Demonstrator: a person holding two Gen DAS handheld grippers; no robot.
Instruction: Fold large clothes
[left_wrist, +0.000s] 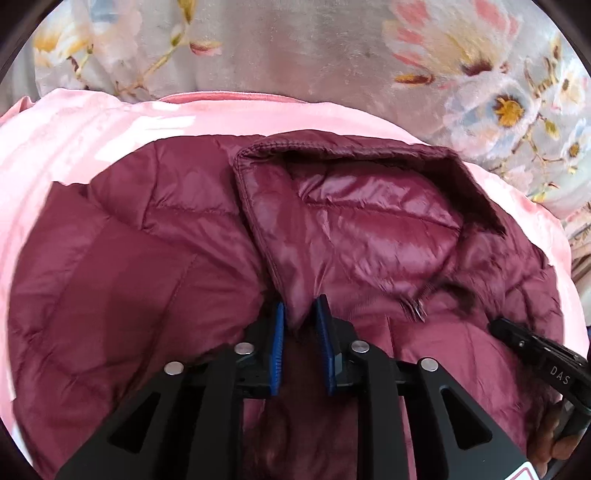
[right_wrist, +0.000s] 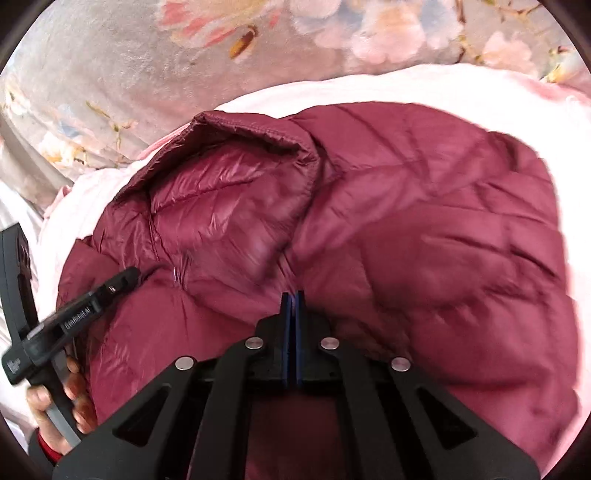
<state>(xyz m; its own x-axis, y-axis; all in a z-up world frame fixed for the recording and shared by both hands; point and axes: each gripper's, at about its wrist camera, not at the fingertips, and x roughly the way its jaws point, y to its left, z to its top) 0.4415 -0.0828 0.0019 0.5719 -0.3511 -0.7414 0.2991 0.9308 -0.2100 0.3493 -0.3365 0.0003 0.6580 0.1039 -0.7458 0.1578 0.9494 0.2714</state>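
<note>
A maroon quilted puffer jacket (left_wrist: 155, 266) lies on a pink sheet (left_wrist: 55, 147), its hood (left_wrist: 351, 221) folded over the body. My left gripper (left_wrist: 300, 308) has blue pads a little apart with a fold of the hood's edge between them. In the right wrist view the jacket (right_wrist: 424, 240) fills the middle. My right gripper (right_wrist: 293, 295) has its pads pressed together on a thin bit of jacket fabric. The right gripper's finger tip (left_wrist: 498, 326) shows at the lower right of the left view. The left gripper (right_wrist: 129, 277) shows at the left of the right view.
A grey floral blanket (left_wrist: 314, 48) lies beyond the pink sheet and also shows in the right wrist view (right_wrist: 110, 74). The person's hand (right_wrist: 70, 391) holds the left gripper's handle at the lower left.
</note>
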